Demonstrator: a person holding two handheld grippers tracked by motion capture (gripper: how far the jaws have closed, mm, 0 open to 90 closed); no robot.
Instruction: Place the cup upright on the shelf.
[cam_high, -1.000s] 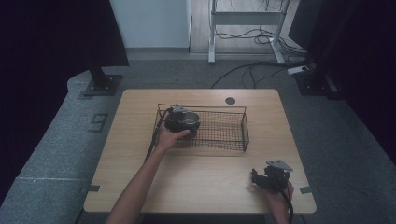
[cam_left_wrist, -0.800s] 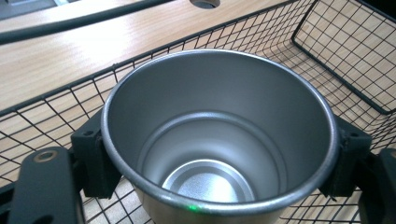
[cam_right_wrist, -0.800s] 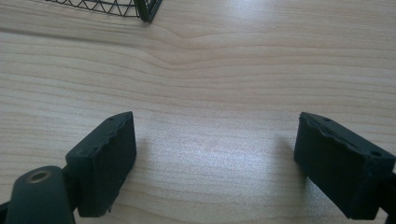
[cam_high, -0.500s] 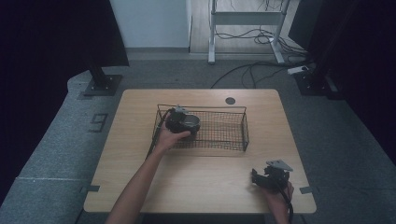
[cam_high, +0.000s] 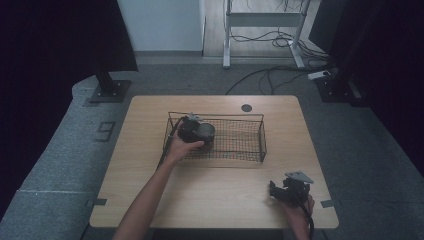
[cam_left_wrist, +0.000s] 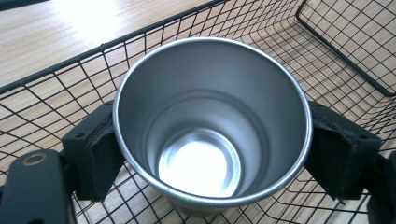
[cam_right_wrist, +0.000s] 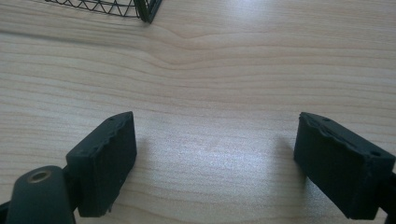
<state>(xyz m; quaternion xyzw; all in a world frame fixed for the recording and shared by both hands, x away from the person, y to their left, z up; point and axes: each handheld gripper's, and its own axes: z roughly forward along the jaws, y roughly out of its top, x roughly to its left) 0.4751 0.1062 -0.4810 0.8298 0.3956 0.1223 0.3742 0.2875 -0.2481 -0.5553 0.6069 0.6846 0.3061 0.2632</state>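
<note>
A black wire basket (cam_high: 250, 145) stands in the middle of the wooden table. Inside its left end my left gripper (cam_high: 192, 129) is shut on a steel cup (cam_high: 205, 131). In the left gripper view the cup (cam_left_wrist: 210, 121) is upright and empty, with a jaw pressed against each side, over the basket's mesh floor (cam_left_wrist: 327, 60). My right gripper (cam_high: 280, 190) rests near the table's front right edge, open, its pads (cam_right_wrist: 105, 158) wide apart over bare wood.
The basket's near corner (cam_right_wrist: 148, 11) lies ahead of the right gripper. A round dark cable hole (cam_high: 246, 107) sits at the table's back edge. Past the table are stand feet and cables (cam_high: 280, 75) on grey carpet.
</note>
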